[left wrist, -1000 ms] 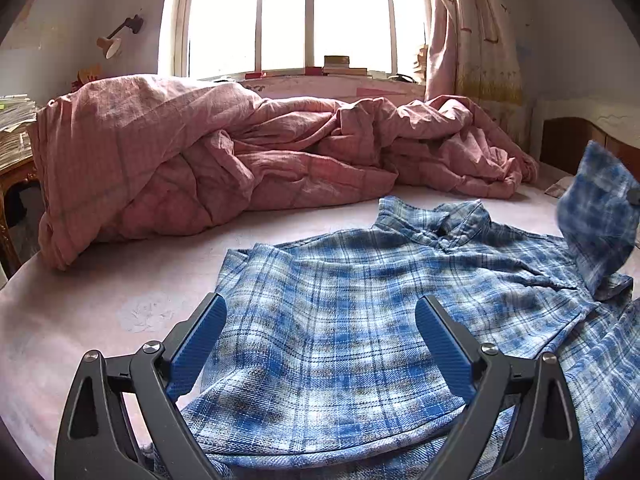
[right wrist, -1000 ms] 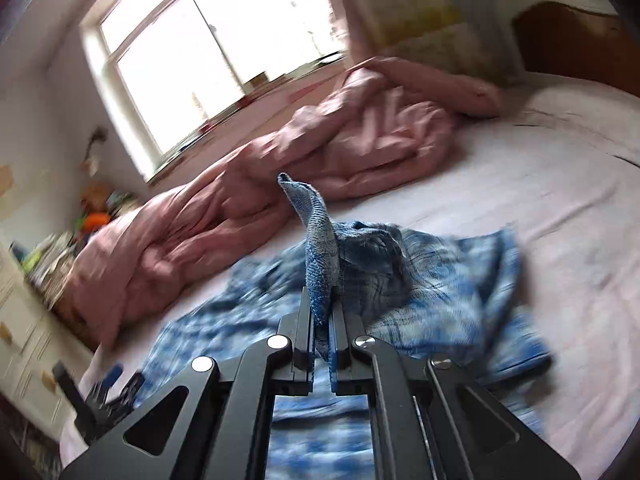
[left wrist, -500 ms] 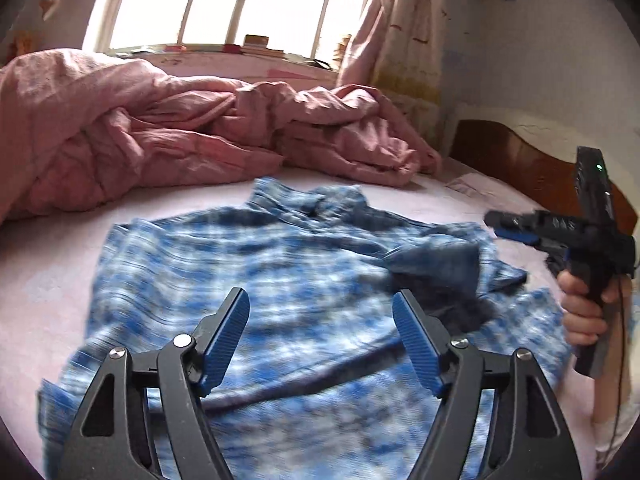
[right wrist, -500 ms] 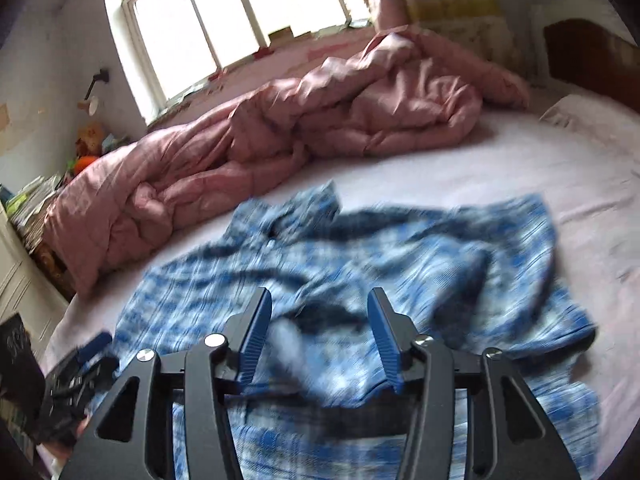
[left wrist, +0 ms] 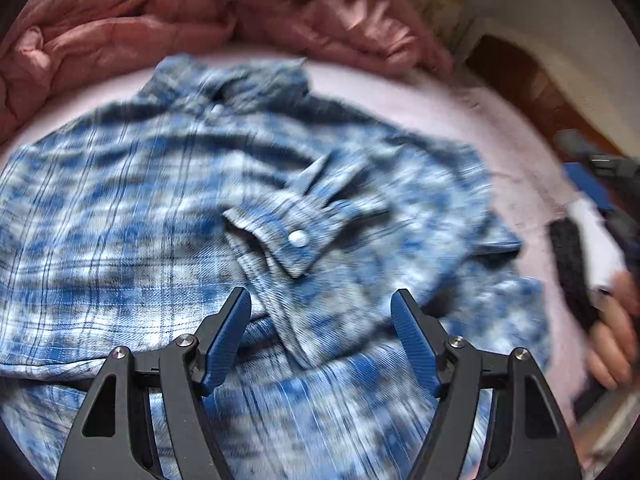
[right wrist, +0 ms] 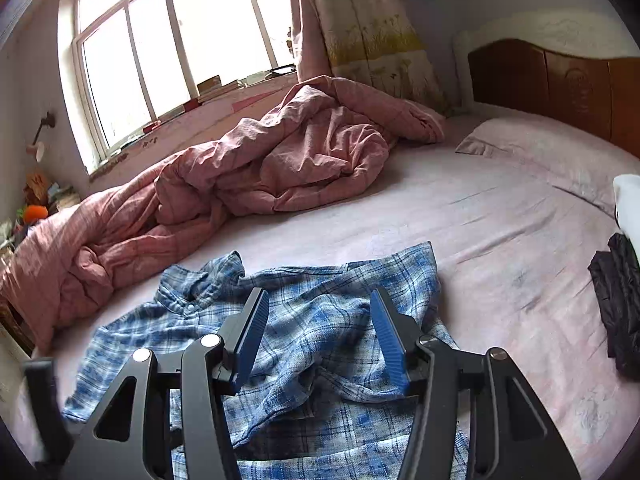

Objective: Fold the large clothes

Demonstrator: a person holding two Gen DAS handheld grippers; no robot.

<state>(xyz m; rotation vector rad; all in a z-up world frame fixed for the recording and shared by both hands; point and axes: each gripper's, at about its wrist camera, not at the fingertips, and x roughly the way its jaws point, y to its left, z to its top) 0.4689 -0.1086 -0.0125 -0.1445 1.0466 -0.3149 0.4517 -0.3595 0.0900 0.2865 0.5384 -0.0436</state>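
Observation:
A blue plaid shirt [left wrist: 120,200] lies front-up on the pink bed sheet [right wrist: 480,220], collar [right wrist: 200,280] toward the quilt. One sleeve is folded across the chest, its buttoned cuff [left wrist: 298,236] on top. My left gripper [left wrist: 320,294] hovers over that sleeve, pointing steeply down. Its jaws are closing, with the sleeve below the gap and the pads pressing on nothing. My right gripper [right wrist: 318,292] stands open above the shirt's right half and holds nothing. In the left wrist view it shows blurred at the right edge, with a hand [left wrist: 612,340] on it.
A crumpled pink quilt [right wrist: 240,184] fills the far side of the bed under the window. A pillow [right wrist: 540,148] and a wooden headboard [right wrist: 552,84] are at the right. A dark garment [right wrist: 620,320] and something white [right wrist: 628,196] lie at the right edge.
My right gripper opened and let go of the raised sleeve, which now lies across the shirt front. My left gripper swung right, tilted down over the shirt, and its jaws narrowed.

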